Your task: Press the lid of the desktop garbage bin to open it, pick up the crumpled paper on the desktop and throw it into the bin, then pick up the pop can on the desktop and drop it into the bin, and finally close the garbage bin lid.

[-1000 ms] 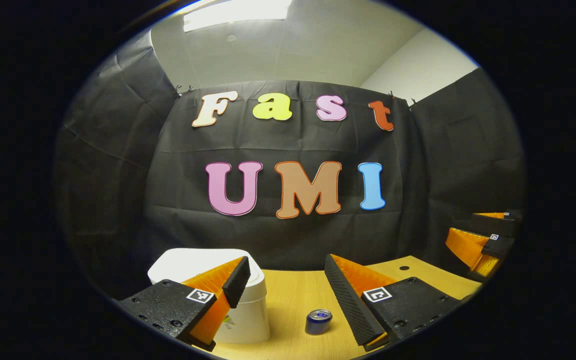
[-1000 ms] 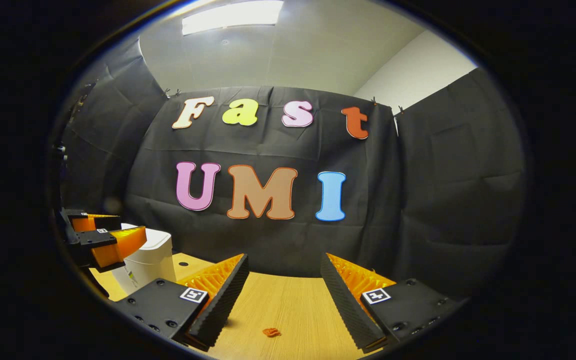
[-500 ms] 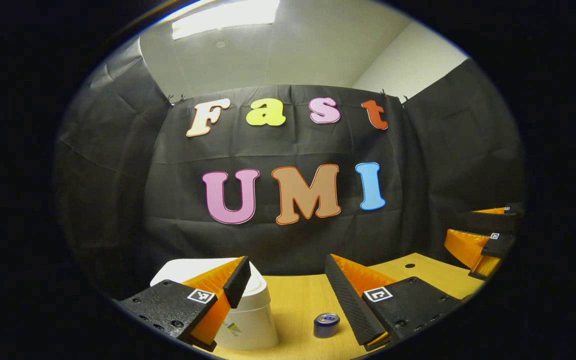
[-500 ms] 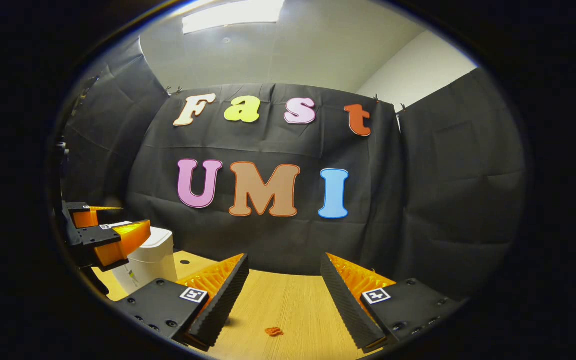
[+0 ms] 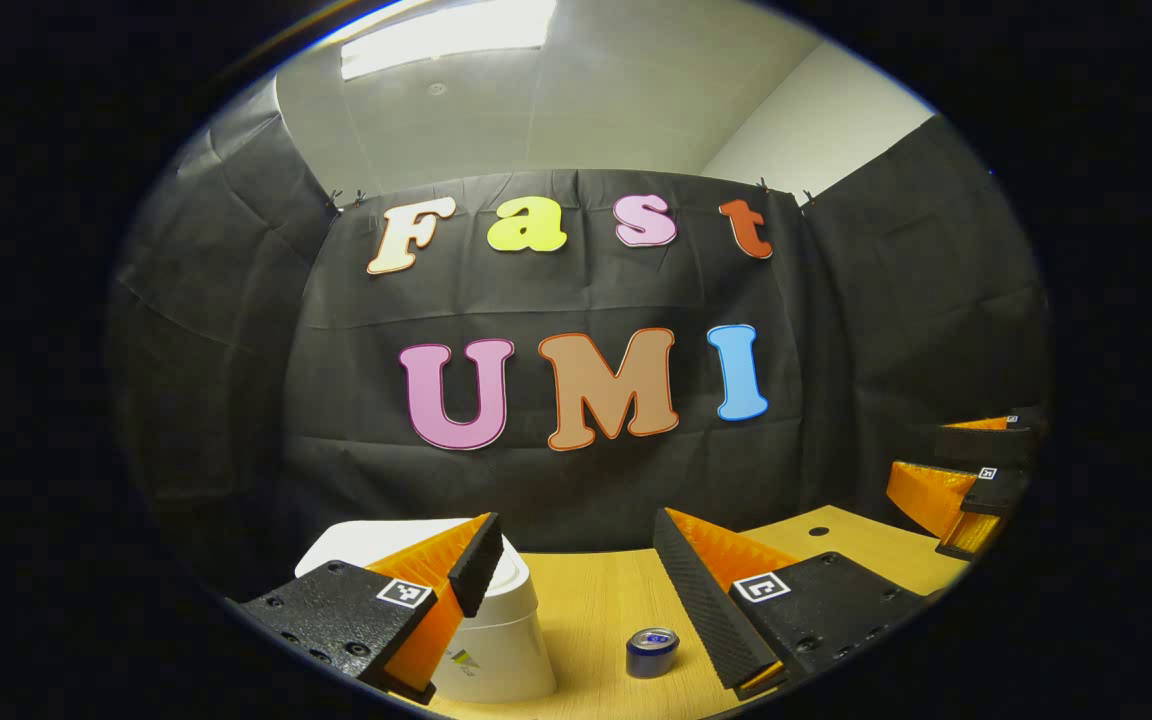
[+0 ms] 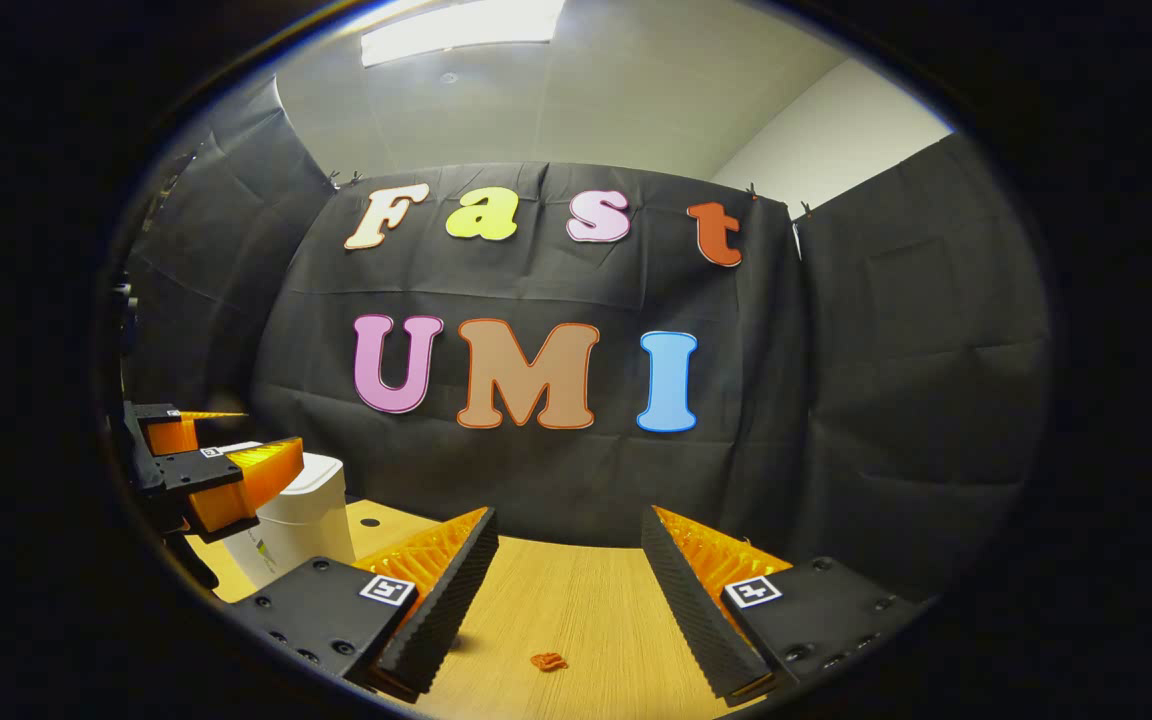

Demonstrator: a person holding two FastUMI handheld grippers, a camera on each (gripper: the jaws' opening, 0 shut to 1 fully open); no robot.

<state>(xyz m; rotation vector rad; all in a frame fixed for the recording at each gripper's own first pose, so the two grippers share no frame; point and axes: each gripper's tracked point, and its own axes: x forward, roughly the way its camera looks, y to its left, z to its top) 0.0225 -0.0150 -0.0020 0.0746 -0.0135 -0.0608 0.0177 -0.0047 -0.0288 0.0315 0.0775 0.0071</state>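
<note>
While its lid lies flat and shut, the white garbage bin (image 5: 496, 640) stands at the lower left of the left gripper view, so nothing of its inside shows. It also appears at the left edge of the right gripper view (image 6: 301, 510). Just right of the bin, near the bottom centre of the left gripper view, the pop can (image 5: 652, 650) stands upright on the wooden counter (image 5: 586, 600), its long axis vertical and its top facing up. A small orange crumpled paper (image 6: 548, 661) lies on the counter (image 6: 556, 600) at the bottom centre of the right gripper view. The left tongs (image 5: 576, 560) are spread wide and hold nothing, hanging above the counter with the bin behind one finger. The right tongs (image 6: 566, 560) are likewise wide apart and bare, with the paper lying between and below their fingers, untouched.
</note>
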